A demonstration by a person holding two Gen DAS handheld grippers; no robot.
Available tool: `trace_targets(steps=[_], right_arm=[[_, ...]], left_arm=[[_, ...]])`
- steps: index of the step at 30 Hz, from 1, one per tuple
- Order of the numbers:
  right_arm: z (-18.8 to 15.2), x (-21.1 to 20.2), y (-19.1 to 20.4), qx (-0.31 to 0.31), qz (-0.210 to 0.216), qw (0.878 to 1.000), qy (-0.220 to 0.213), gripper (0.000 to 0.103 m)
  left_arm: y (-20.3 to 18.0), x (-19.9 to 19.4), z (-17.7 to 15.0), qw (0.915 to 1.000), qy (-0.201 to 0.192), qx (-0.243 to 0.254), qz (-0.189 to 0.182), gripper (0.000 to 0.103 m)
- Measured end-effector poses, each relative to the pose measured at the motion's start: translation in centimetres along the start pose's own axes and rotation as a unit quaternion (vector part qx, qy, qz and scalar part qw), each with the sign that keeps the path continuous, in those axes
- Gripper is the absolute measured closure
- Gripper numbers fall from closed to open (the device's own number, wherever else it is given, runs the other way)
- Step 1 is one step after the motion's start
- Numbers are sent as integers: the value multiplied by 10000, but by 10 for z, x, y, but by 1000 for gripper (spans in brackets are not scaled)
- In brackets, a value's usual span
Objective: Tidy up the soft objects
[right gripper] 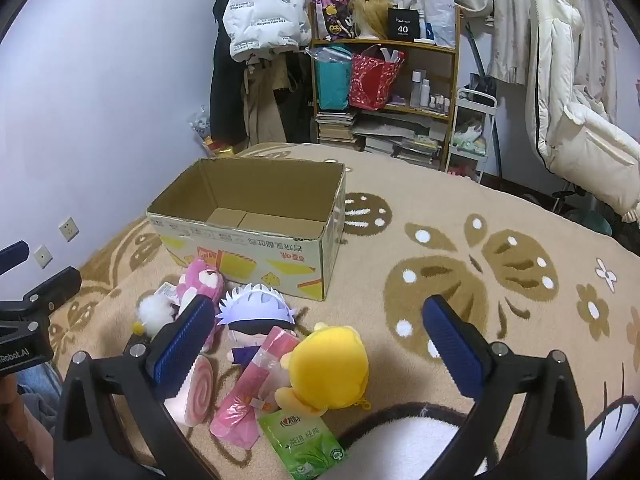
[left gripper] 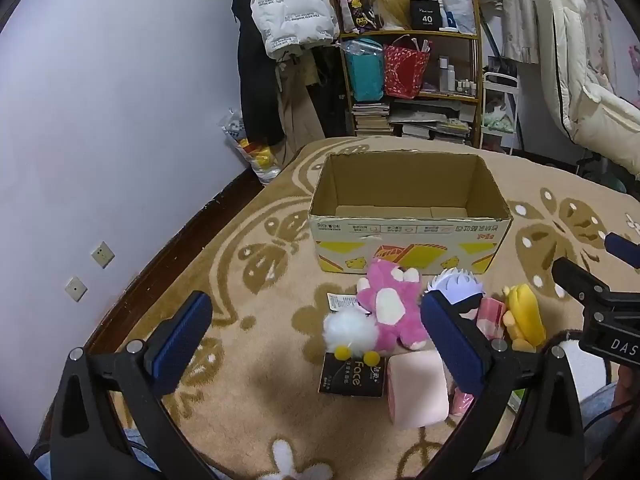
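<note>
The left gripper (left gripper: 316, 340) stands wide open and holds nothing; the right gripper (right gripper: 320, 344) does too. Both hover over a pile of soft toys lying on the rug (right gripper: 500, 208) just before the empty box (left gripper: 412, 216): white puff (left gripper: 350, 330), pink plush (left gripper: 390, 304), white-haired doll (right gripper: 256, 308), yellow plush (right gripper: 330, 364). Only the left view shows the black pack (left gripper: 352, 378); only the right shows the green pack (right gripper: 304, 444). A shelf (right gripper: 384, 80) and hung coats (right gripper: 260, 16) stand behind.
</note>
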State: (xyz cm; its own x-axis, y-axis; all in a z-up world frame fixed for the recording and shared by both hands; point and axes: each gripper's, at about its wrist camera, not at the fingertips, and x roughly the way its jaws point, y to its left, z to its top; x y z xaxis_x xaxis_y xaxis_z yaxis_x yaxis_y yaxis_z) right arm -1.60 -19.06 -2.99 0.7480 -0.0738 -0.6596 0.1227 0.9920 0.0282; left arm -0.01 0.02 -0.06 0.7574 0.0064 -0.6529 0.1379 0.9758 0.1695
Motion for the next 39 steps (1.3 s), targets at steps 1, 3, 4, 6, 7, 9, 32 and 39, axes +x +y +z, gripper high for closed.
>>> trace_targets(steps=[1, 3, 4, 6, 7, 9, 32, 39], right_arm=[[0, 0, 0, 2, 0, 10000, 25, 0], [0, 0, 0, 4, 1, 10000, 7, 0], [0, 0, 0, 2, 5, 10000, 8, 0], [0, 0, 0, 1, -1, 10000, -10, 0], [0, 0, 0, -1, 0, 10000, -10, 0], [0, 0, 0, -1, 1, 10000, -12, 0], [1, 0, 1, -7, -4, 10000, -17, 0], [1, 1, 1, -12, -7, 10000, -20, 0]], left_arm=[[-1, 0, 1, 10000, 33, 50, 10, 0], [-1, 1, 1, 10000, 33, 44, 18, 0], [0, 1, 1, 10000, 30, 34, 29, 0], [1, 1, 1, 10000, 15, 12, 25, 0], [2, 1, 1, 10000, 17, 0, 25, 0], [5, 1, 2, 10000, 13, -17, 26, 0], [0, 2, 0, 9999, -4, 75, 101, 0], [0, 2, 0, 9999, -3, 74, 105, 0]])
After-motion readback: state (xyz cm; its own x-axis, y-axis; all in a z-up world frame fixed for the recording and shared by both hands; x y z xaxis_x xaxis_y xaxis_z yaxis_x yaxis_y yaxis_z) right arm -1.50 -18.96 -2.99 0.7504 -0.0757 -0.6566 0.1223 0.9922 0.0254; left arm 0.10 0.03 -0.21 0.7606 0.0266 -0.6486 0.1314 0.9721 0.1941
